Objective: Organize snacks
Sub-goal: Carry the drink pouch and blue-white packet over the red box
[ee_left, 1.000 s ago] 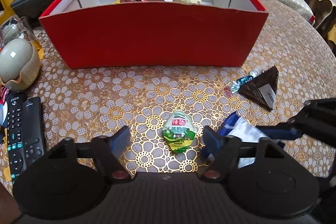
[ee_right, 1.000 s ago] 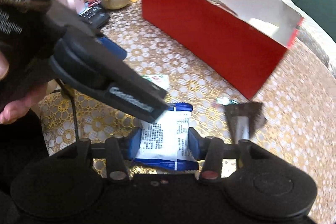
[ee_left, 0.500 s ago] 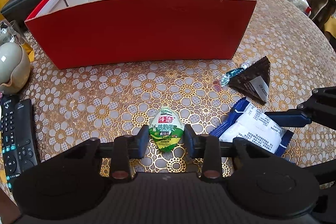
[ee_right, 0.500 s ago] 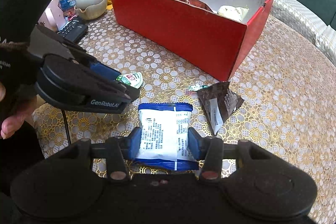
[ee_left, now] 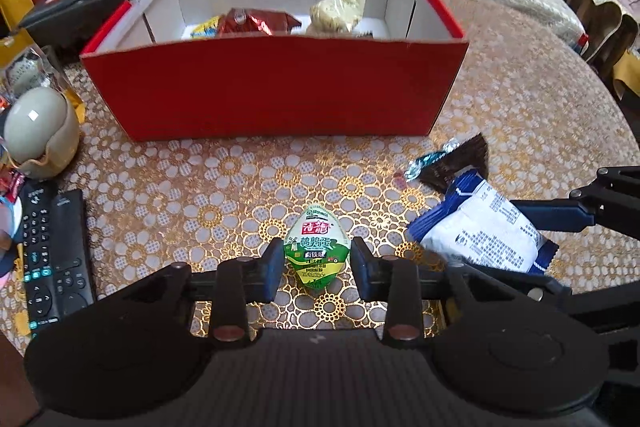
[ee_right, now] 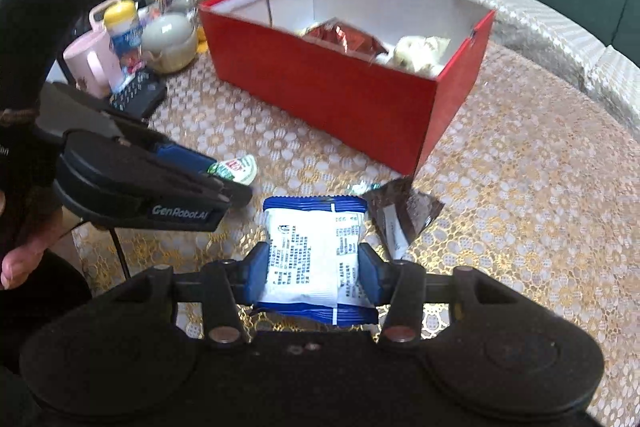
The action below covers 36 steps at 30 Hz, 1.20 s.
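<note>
Blue padded fingers (ee_left: 273, 267) of the left gripper (ee_left: 316, 265) clamp one glossy egg-shaped packet (ee_left: 317, 251); the right gripper (ee_right: 314, 269) pinches one crinkly white pouch (ee_right: 314, 251).

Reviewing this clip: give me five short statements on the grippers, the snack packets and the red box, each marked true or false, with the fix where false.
1. The left gripper is clamped on the green egg-shaped packet. True.
2. The right gripper is empty. False: it grips the blue and white packet.
3. The red box is empty. False: a shiny red packet and a pale yellow packet already lie inside.
4. A dark brown triangular packet lies on the tablecloth, outside the box. True.
5. A remote control lies inside the box. False: it lies on the table at the left edge of the left wrist view.
</note>
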Available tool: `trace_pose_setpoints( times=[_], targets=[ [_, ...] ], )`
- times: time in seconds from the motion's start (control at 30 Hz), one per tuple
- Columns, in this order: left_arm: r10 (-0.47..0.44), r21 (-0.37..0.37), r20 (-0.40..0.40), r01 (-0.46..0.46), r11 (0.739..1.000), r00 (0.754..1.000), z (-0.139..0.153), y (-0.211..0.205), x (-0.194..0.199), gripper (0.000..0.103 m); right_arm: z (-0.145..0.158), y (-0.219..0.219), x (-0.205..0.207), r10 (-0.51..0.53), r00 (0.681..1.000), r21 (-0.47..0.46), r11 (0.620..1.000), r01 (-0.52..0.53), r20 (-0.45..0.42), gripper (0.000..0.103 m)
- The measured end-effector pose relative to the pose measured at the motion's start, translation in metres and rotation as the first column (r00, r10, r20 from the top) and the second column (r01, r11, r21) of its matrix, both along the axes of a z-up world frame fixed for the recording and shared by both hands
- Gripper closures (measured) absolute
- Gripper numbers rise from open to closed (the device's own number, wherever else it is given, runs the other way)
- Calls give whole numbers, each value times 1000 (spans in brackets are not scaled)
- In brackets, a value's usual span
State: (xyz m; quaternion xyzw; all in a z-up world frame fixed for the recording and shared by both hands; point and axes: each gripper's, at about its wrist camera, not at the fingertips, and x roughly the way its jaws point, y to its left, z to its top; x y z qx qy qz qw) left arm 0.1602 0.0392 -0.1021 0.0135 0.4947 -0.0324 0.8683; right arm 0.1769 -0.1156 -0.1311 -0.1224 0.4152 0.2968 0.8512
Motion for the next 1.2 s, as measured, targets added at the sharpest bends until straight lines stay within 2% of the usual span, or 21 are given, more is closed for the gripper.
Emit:
trace_pose_setpoints(
  times=[0.3, 0.47, 0.8, 1.07, 1.2],
  targets=[
    [5, -14, 85, -4, 1000, 996, 40, 4, -6, 68, 42, -10, -5, -37, 995, 72, 997, 30, 95, 57],
    [0, 10, 151, -1, 1000, 989, 64, 5, 0, 68, 67, -10, 1, -46, 987, 93, 995, 32, 155, 57],
    [-9, 50, 238, -3, 999, 971, 100, 13, 32, 68, 107, -1, 44, -94, 974, 138, 988, 66, 206, 57],
    [8, 97, 245, -32, 995, 969, 107, 28, 75, 68, 110, 14, 90, -139, 972, 138, 984, 113, 188, 56],
    [26, 99, 212, -48, 994, 977, 98, 38, 100, 68, 100, 23, 115, -153, 976, 125, 983, 135, 153, 56]
  ],
)
